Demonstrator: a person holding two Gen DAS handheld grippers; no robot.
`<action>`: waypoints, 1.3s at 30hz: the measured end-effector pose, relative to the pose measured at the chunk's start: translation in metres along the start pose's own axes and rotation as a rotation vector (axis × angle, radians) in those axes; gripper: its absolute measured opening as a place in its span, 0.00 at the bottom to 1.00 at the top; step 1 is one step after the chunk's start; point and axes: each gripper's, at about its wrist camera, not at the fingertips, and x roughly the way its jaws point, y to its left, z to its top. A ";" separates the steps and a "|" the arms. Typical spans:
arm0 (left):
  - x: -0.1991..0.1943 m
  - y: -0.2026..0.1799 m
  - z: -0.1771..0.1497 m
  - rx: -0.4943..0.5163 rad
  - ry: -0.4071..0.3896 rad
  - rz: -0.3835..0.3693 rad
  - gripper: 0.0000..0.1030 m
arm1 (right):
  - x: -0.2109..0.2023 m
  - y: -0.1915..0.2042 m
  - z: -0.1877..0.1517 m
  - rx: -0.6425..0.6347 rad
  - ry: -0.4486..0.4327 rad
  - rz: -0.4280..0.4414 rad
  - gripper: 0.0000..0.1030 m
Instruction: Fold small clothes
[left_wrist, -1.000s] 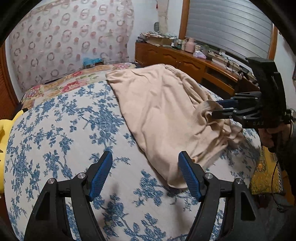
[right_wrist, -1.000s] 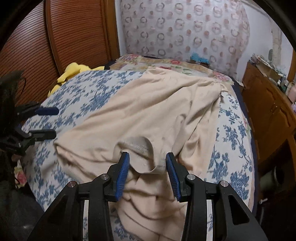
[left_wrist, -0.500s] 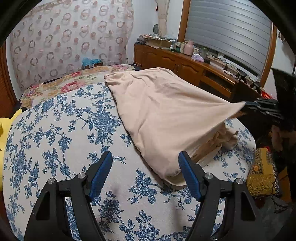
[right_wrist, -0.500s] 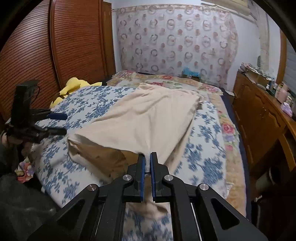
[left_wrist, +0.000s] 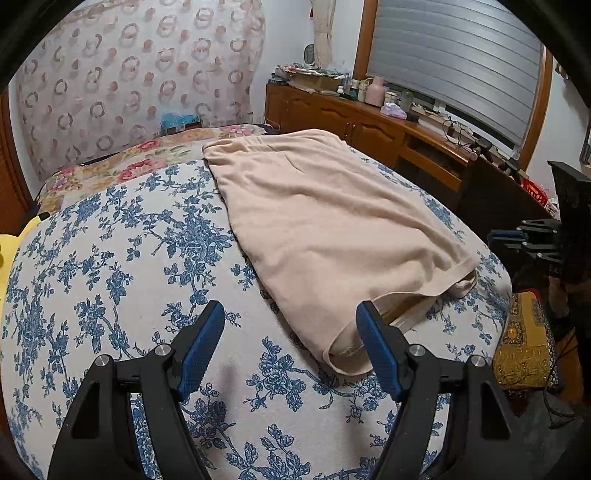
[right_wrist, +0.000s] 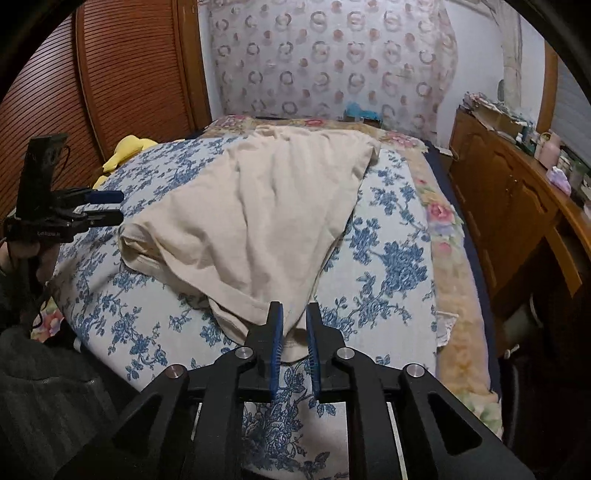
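Observation:
A beige garment (left_wrist: 325, 229) lies folded lengthwise on the blue-flowered bedspread (left_wrist: 110, 266); it also shows in the right wrist view (right_wrist: 266, 221). My left gripper (left_wrist: 291, 350) is open and empty, with its right finger beside the garment's near corner. It shows from the side in the right wrist view (right_wrist: 107, 206). My right gripper (right_wrist: 294, 325) has its jaws slightly apart at the garment's near hem, which lies slack between them. In the left wrist view the right gripper (left_wrist: 495, 236) is off the bed's right edge, apart from the cloth.
A wooden dresser (left_wrist: 369, 125) with clutter runs along the right wall under a shuttered window. A wooden wardrobe (right_wrist: 122, 74) stands on the left. A yellow soft toy (right_wrist: 125, 147) lies at the bed's left. A yellow cushion (left_wrist: 524, 350) sits beside the bed.
The right gripper pulled the garment's edge toward the bed's foot, laid it flat, then opened slightly and let the cloth go slack. The left gripper stayed open.

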 end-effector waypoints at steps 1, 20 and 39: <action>0.000 0.000 0.000 0.000 -0.003 -0.005 0.72 | -0.003 -0.001 0.003 0.000 -0.012 -0.007 0.18; 0.003 -0.031 -0.017 0.064 0.061 -0.143 0.05 | 0.060 0.012 0.011 0.041 -0.004 -0.013 0.27; -0.019 -0.015 -0.007 0.022 0.006 -0.052 0.41 | 0.061 0.005 0.013 0.059 -0.008 0.002 0.40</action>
